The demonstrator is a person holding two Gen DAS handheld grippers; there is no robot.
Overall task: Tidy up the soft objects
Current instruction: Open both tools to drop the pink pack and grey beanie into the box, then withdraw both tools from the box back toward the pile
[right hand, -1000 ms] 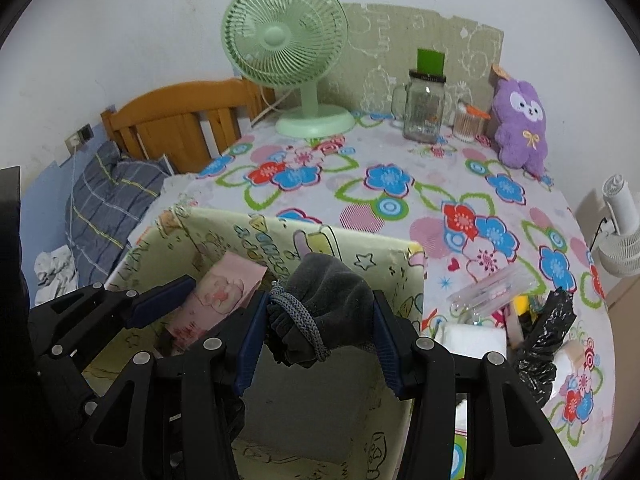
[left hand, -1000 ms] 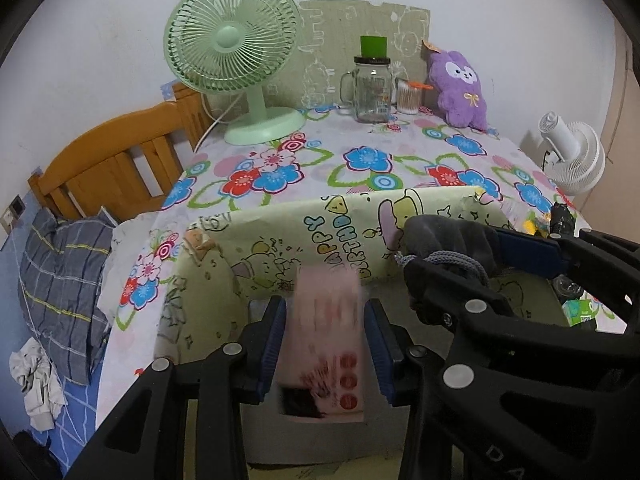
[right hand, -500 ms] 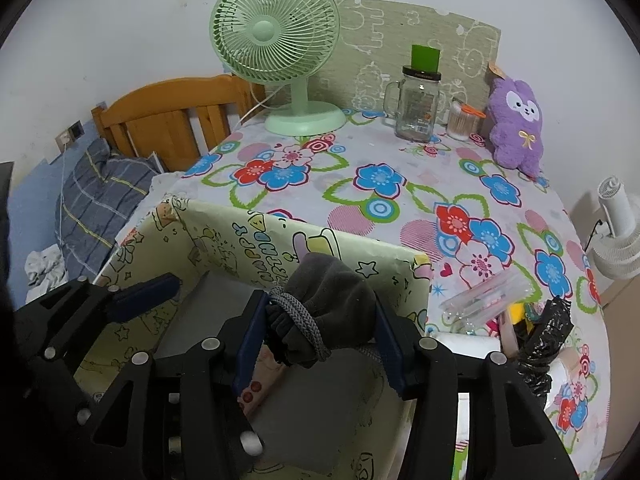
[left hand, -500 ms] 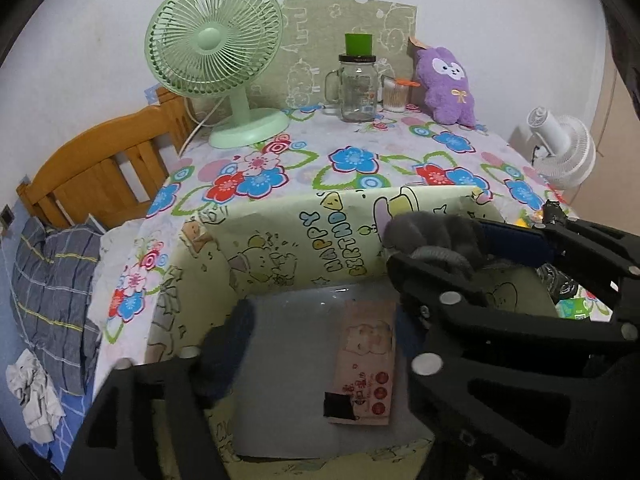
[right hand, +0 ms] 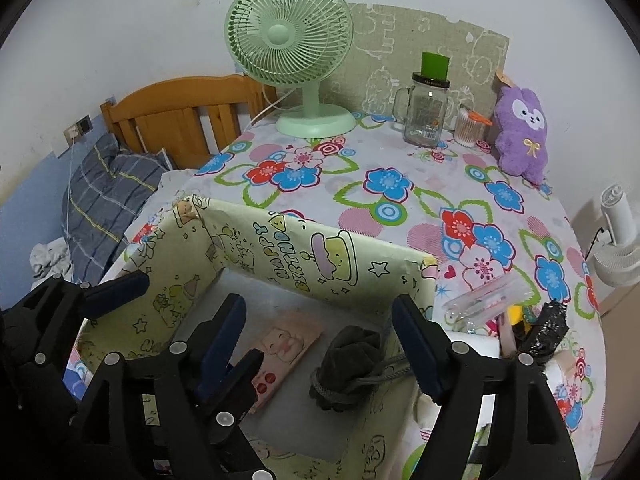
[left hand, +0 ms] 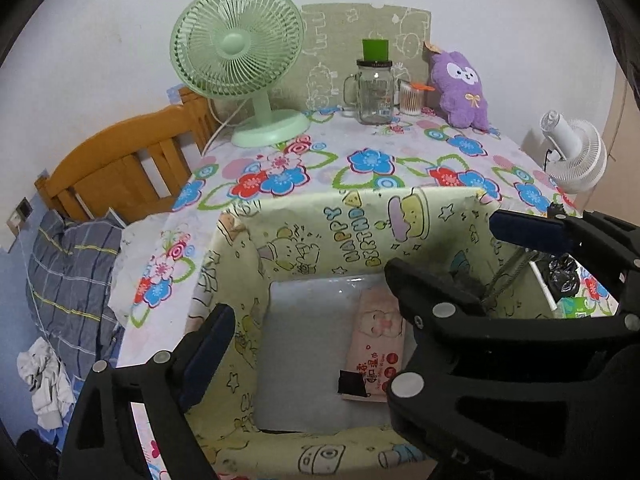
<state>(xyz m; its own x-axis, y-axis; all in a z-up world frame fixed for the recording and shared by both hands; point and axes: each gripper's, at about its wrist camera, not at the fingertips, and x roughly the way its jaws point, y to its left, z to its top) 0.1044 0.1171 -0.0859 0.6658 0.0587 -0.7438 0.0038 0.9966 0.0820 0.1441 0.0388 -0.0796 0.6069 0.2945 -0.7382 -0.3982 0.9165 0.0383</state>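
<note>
A yellow cartoon-print box (left hand: 320, 232) (right hand: 280, 248) stands at the table's near edge. A pink tissue pack (left hand: 374, 340) (right hand: 280, 354) lies flat on its floor. A dark grey drawstring pouch (right hand: 348, 364) lies beside the pack, in the box's right part; only a bit of it shows in the left wrist view (left hand: 464, 284). My left gripper (left hand: 304, 344) is open and empty above the box's left side. My right gripper (right hand: 320, 340) is open and empty above the pouch. A purple plush toy (left hand: 460, 88) (right hand: 522, 132) sits at the table's far right.
A green desk fan (left hand: 240, 64) (right hand: 292, 44), a glass jar mug (left hand: 374, 92) (right hand: 426, 114) and a cotton-swab cup (right hand: 468, 128) stand at the back. A clear tube (right hand: 486, 298), black bag (right hand: 552, 330) and clutter lie right of the box. A white fan (left hand: 576, 156) stands right.
My left gripper let go of the tissue pack, which now lies in the box. My right gripper opened and the grey pouch dropped into the box.
</note>
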